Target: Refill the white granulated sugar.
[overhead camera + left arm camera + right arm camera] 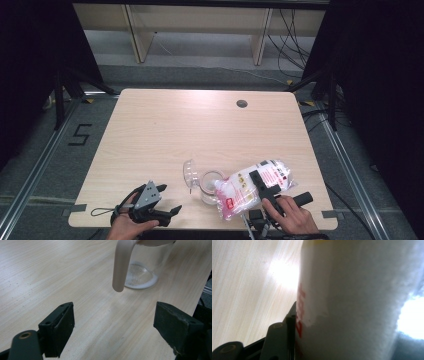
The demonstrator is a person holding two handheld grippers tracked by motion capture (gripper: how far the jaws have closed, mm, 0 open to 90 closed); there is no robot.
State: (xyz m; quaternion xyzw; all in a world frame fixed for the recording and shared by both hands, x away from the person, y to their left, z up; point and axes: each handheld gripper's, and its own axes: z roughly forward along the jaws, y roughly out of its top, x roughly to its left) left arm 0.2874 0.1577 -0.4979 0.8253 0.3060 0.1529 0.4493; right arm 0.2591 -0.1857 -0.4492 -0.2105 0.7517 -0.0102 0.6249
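Lower centre-right of the high view: the right gripper (264, 186) clamps a soft white bag (252, 187) of granules, tilted with a corner toward the clear jug (210, 186) near the table's (165, 130) front edge. In the right gripper view the bag (362, 302) presses against the jaw. Looks floppy, fairly heavy, slippery film; best gripped mid-body, as now. Jug (142, 272) is rigid, light, tippable; its handle (121, 265) is the obvious hold. The left gripper (113, 327) sits wide, empty, lower left.
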